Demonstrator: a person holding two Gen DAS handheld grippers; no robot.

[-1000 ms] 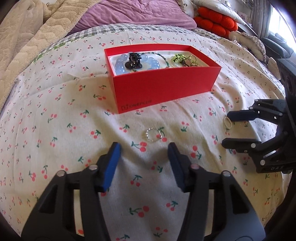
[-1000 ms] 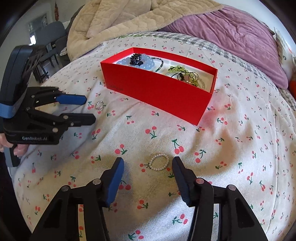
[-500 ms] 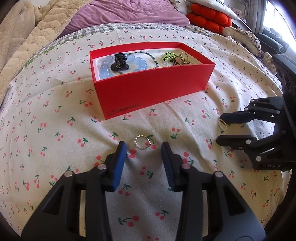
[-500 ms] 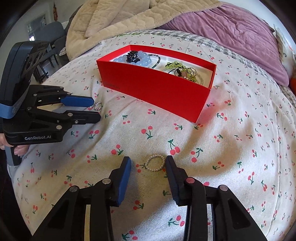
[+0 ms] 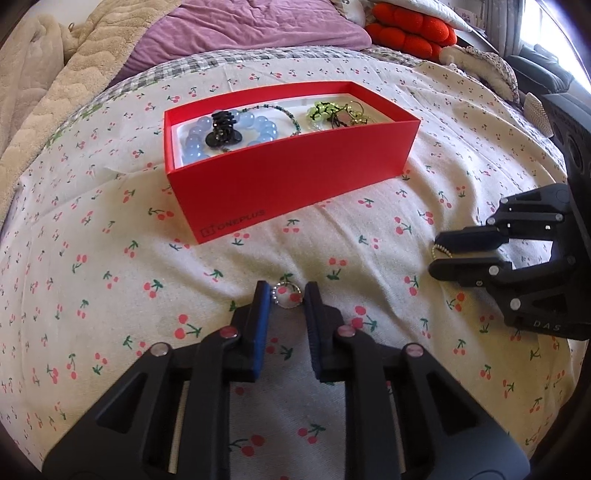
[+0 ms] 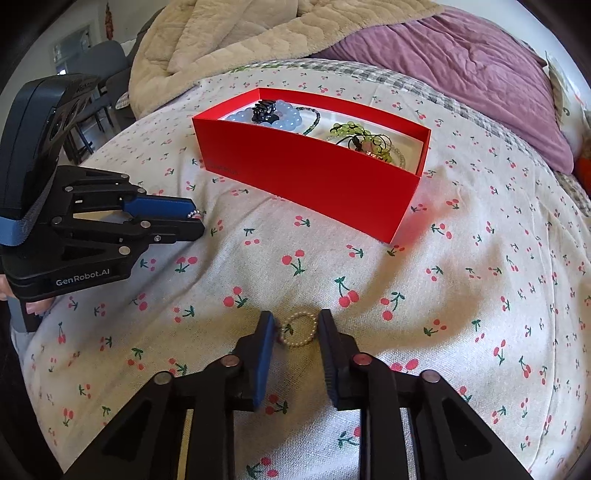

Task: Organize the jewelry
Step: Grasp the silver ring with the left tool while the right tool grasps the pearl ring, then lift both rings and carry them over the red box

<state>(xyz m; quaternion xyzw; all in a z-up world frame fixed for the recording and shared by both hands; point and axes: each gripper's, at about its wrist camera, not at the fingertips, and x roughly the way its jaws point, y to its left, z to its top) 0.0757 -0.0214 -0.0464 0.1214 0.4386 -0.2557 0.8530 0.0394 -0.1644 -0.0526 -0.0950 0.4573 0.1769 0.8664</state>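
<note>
Step in hand: both grippers closing at once on loose rings lying on the bed. Left gripper has its jaws narrow, just been closing, with the silver bead ring between them, pads at or very near its sides; a firm pinch I can't confirm. Right gripper same story: jaws narrow, just been closing, around the pearl ring, which seems to touch the left pad, small gap at the right.

Next move, as I judge it: finish the squeeze, lift clear, carry each ring over the near wall of the red box (already holding bracelets and a black clip), then let go.

Surface is a soft cherry-print bedsheet, box toward the bed's far middle. Beige blanket and purple quilt at the far edge.
</note>
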